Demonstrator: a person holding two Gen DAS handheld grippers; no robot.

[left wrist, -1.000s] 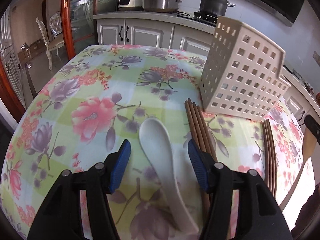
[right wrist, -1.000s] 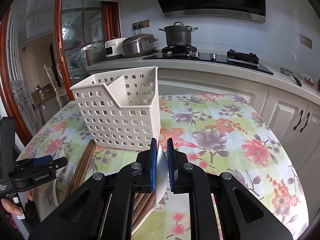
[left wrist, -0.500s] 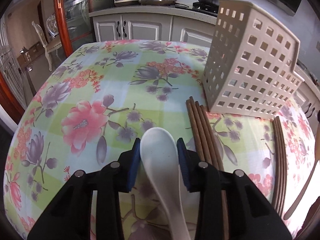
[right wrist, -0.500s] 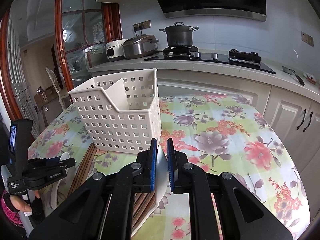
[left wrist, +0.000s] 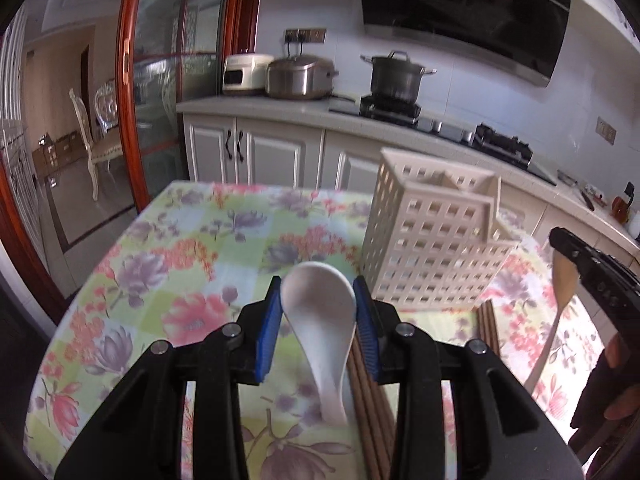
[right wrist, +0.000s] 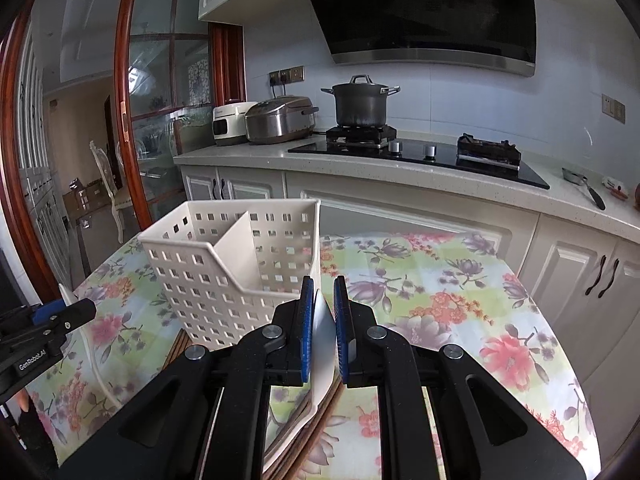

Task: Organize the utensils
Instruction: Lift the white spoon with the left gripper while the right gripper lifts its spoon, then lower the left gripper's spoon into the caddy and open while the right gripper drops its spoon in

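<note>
My left gripper (left wrist: 319,312) is shut on the bowl of a white ceramic spoon (left wrist: 320,304); the spoon's handle hangs down above the floral tablecloth (left wrist: 192,264). The white perforated utensil basket (left wrist: 432,248) stands just right of it, with a divider inside (right wrist: 236,248). My right gripper (right wrist: 323,308) is shut on the pale blade of a wooden spatula (right wrist: 323,340), in front of the basket (right wrist: 224,280). In the left wrist view the spatula (left wrist: 562,292) hangs from the right gripper (left wrist: 568,246). The right wrist view shows the left gripper (right wrist: 60,314) with the spoon (right wrist: 94,364) at far left.
Brown chopsticks (left wrist: 370,400) lie on the table below the spoon, and another bundle (left wrist: 489,328) lies beside the basket's base. Behind the table runs a counter (right wrist: 440,184) with a pot (right wrist: 362,104), a rice cooker (right wrist: 278,120) and a hob. A glass door (left wrist: 160,100) is to the left.
The left gripper closed on the spoon that lay on the table and lifted it, tilting up. The right gripper rose a little with the spatula.
</note>
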